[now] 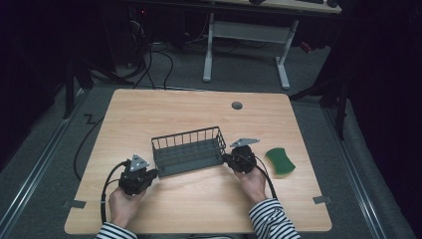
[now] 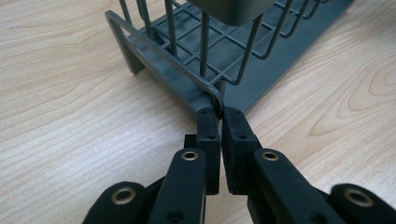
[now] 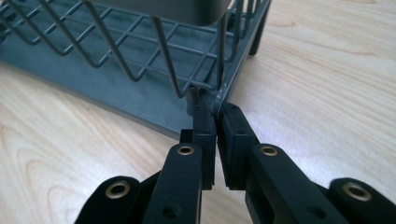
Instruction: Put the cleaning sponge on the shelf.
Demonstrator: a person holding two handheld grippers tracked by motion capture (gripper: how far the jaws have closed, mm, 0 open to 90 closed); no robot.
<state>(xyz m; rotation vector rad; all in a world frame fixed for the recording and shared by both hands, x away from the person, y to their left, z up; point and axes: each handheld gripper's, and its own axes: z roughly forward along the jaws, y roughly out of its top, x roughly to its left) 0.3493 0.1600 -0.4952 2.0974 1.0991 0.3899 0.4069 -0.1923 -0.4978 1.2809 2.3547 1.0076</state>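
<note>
Rack, mid-table, is pinched at each end's thin corner wire by left hand-held gripper and right hand-held gripper; uneven pulling could twist it free.

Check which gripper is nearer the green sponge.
The right gripper, clamped on the wire rack's right end beside the sponge; the left gripper holds the far end.

Light wooden counter with rounded corners and a round grey cable hole near the far edge. Resting on it near the middle: a dark grey wire rack on a flat tray base. Just right of that, near the right edge: a green sponge with wavy sides, lying flat.
</note>
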